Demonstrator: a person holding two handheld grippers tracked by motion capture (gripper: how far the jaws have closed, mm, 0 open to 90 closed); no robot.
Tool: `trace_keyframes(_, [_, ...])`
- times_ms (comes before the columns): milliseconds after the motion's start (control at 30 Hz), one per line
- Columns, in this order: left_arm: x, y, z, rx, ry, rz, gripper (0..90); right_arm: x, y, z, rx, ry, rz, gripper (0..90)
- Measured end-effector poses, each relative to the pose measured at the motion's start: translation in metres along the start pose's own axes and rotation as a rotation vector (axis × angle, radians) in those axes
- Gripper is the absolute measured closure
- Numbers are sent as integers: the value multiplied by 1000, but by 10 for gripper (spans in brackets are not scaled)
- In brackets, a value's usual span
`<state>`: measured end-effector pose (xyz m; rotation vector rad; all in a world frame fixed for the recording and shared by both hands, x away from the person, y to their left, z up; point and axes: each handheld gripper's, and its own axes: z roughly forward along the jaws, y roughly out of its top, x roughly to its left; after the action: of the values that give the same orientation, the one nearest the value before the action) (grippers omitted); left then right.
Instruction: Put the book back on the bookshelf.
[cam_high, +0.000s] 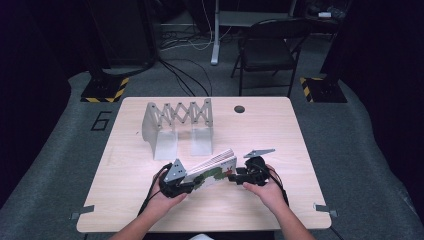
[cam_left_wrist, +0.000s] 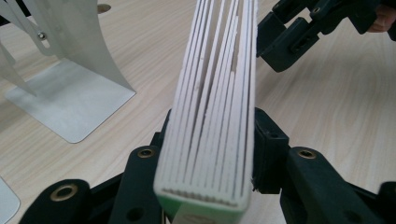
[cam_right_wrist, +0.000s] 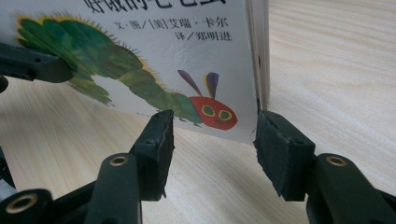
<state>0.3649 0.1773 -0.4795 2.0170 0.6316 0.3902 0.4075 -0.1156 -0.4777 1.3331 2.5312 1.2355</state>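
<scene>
Wooden table (cam_high: 280, 130): left gripper (cam_left_wrist: 210, 154) fingers pinch book (cam_left_wrist: 212, 121); right gripper (cam_right_wrist: 212, 140) fingers spread beside cover corner.

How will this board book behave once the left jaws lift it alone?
The board book has thick pages, so it probably stays stiff. Its gaps suggest pages may fan. Its glossy cover might slip in the left gripper.

Two hand-held black grippers, each with a trailing black cable

The left gripper (cam_high: 192, 183) and right gripper (cam_high: 231, 177) are matt black plastic, each topped by a grey three-cornered plate. Behind the jaws, the linkage arms carry brass-ringed holes at their pivots. The jaws end in blocky black pads with ribbed inner faces. Black cables loop back from the bodies past bare forearms, with no sleeves in sight.
</scene>
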Motion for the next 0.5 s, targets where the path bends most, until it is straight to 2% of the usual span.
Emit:
trace_keyframes(233, [-8, 2, 0, 15, -25, 22, 725, -2, 0, 1, 0, 8, 6, 471])
trace_keyframes(300, [-14, 3, 0, 26, -49, 34, 736, -2, 0, 2, 3, 8, -6, 471])
trace_keyframes(367, [-18, 4, 1, 29, -41, 60, 743, -2, 0, 3, 7, 8, -1, 471])
trace_keyframes(500, [-20, 5, 2, 31, -35, 58, 743, -2, -1, 3, 15, 5, -4, 471])
